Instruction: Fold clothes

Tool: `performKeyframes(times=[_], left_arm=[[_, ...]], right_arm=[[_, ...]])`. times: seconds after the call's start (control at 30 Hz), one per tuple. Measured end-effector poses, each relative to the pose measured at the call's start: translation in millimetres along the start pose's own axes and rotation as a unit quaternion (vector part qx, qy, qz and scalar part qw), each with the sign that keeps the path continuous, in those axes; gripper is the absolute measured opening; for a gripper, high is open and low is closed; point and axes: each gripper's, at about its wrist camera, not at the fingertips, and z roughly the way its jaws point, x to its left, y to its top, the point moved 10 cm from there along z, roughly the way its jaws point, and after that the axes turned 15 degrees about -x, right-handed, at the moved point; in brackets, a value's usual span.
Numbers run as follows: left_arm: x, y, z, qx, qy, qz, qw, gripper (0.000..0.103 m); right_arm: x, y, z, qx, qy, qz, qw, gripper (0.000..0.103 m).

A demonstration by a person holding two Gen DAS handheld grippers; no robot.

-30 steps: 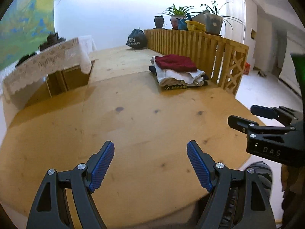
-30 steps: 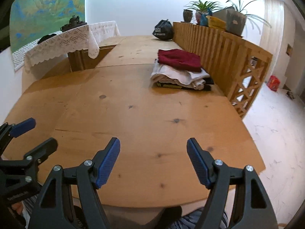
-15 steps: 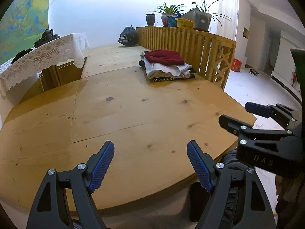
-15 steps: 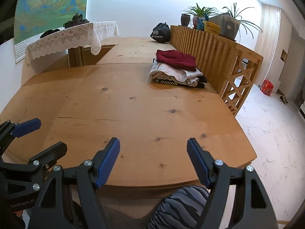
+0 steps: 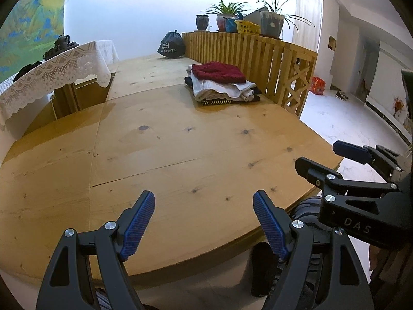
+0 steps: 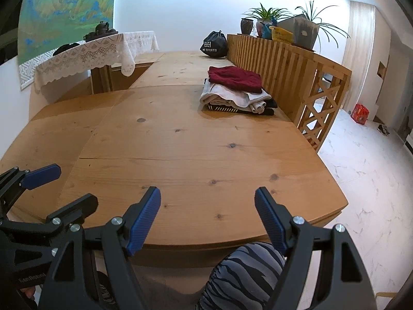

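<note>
A stack of folded clothes [image 5: 222, 85] with a dark red garment [image 5: 219, 71] on top lies at the far right of the wooden table [image 5: 167, 155], against a slatted wooden railing. It shows in the right wrist view [image 6: 236, 91] too. My left gripper [image 5: 204, 222] is open and empty, held over the table's near edge. My right gripper [image 6: 207, 219] is open and empty, also at the near edge, to the right of the left one. Each gripper shows in the other's view: right [image 5: 361, 170], left [image 6: 38, 188].
A wooden slat railing [image 5: 258, 59] runs along the table's right side with potted plants [image 5: 227, 15] and a yellow basket [image 5: 247, 27] on top. A black sports bag [image 5: 171, 46] sits at the far end. A lace-covered side table [image 5: 56, 72] stands at the left. White tiled floor [image 6: 366, 170] lies to the right.
Both grippers have pulled back from over the table to its near edge and risen a little. The clothes stack has not moved. Both stay open.
</note>
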Motion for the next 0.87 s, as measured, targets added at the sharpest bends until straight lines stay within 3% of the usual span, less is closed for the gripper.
performKeyframes(times=[0.87], left_arm=[[-10.6, -1.2, -7.9, -0.005, 0.001, -0.001, 1.0000, 0.077]], right_arm=[[2.2, -5.8, -2.4, 0.007, 0.003, 0.000, 1.000, 0.075]])
